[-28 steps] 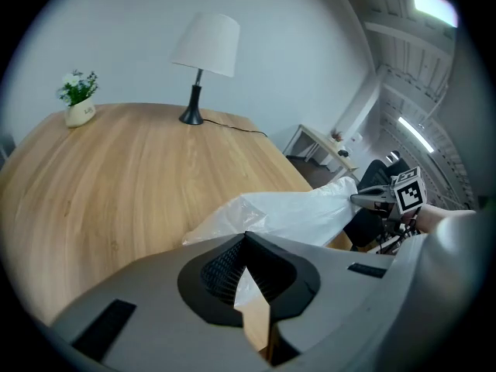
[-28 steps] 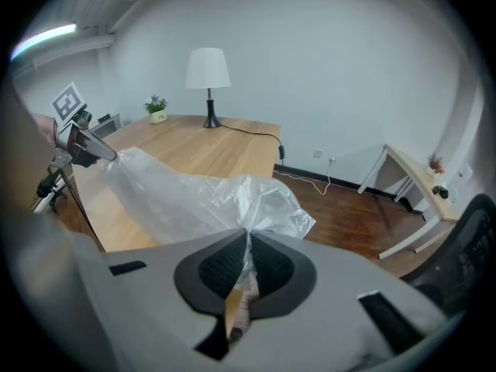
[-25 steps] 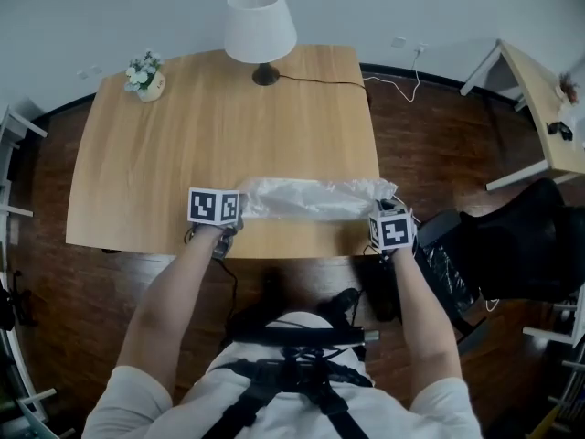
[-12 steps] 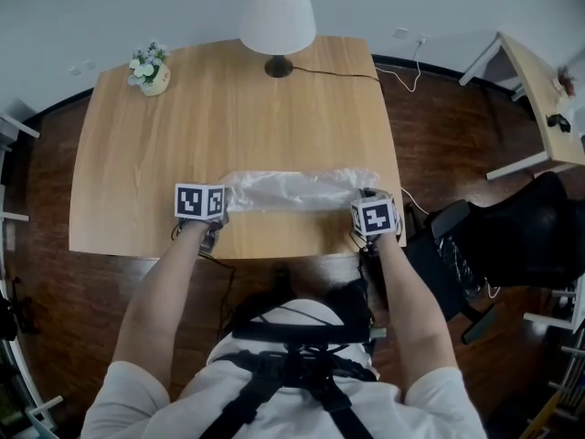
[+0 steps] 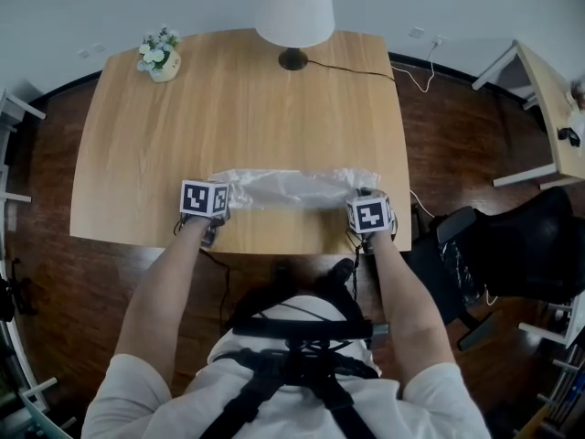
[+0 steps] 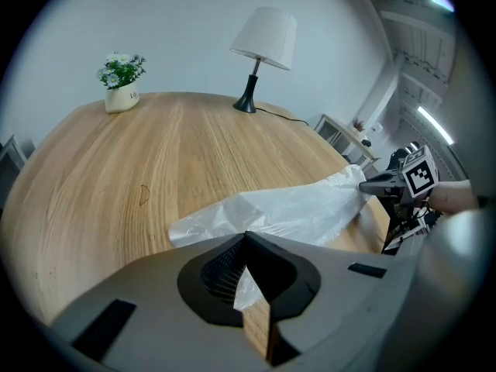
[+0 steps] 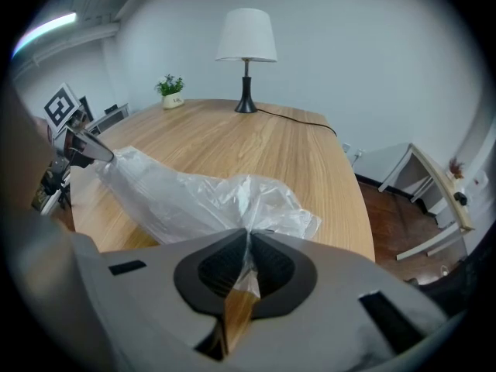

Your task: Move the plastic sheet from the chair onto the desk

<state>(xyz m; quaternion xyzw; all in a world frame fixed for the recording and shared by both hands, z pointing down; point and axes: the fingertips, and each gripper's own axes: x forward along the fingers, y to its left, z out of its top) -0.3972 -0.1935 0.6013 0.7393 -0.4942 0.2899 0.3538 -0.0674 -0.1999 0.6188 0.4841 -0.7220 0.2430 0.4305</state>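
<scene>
Head view: finds the plastic sheet drawn out in a long band over the near part of the counter, one end at the left hand-held gripper, the other at the right hand-held gripper; puts the black chair off to the right, well apart, with nothing of the sheet on it. Left gripper view: shows jaws clenched on a thin fold of the sheet, the rest sagging away and seemingly resting on the wood toward the other hand-held gripper. Right gripper view: much the same, with jaws pinched together on the bunched opposite end and crumpled film spreading over the counter ahead. Reads as nearly finished, with the carry from the chair done and the middle of the sheet apparently down. Leaves only lowering both ends flat, letting go at each side and drawing back.
</scene>
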